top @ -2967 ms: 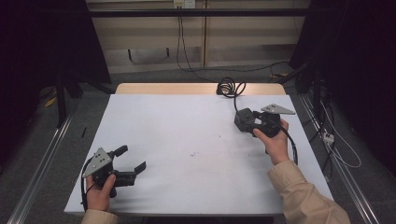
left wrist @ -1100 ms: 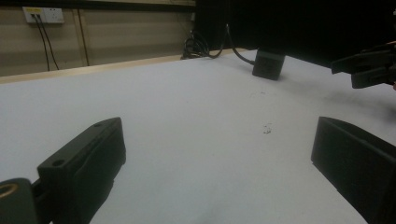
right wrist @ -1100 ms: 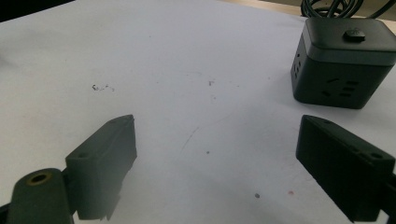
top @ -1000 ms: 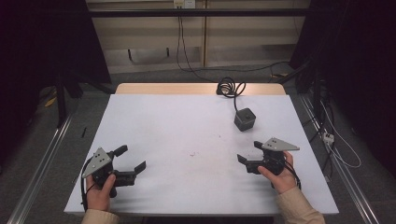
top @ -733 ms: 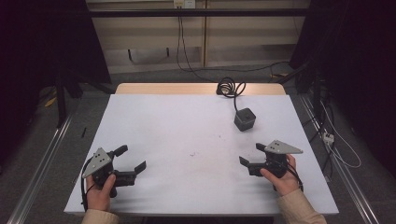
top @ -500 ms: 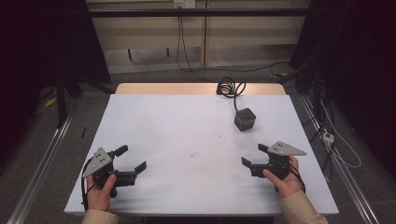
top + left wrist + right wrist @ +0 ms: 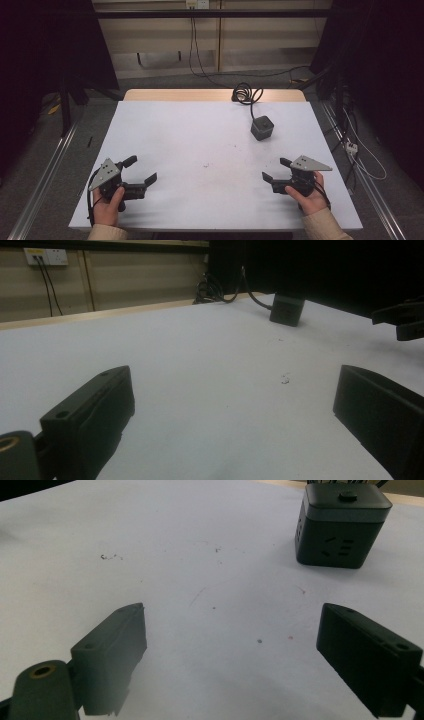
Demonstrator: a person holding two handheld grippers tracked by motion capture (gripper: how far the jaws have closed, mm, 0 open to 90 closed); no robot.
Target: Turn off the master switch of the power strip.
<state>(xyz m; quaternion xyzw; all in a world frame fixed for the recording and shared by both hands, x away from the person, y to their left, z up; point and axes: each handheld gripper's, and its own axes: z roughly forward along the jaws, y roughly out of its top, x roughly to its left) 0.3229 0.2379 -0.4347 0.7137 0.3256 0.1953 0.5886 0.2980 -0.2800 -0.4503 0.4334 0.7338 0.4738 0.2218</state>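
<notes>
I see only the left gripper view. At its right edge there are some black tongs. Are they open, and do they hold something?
Observer: The right tongs are open and hold nothing; the right gripper view has bare table between the jaws.
Operator: Is the black cube close to them?
Observer: The black cube stands apart from them, farther up the table, and nothing touches it.
Operator: What is on its faces?
Observer: A small button sits on top, and socket holes are on the side that faces the right tongs.
</notes>
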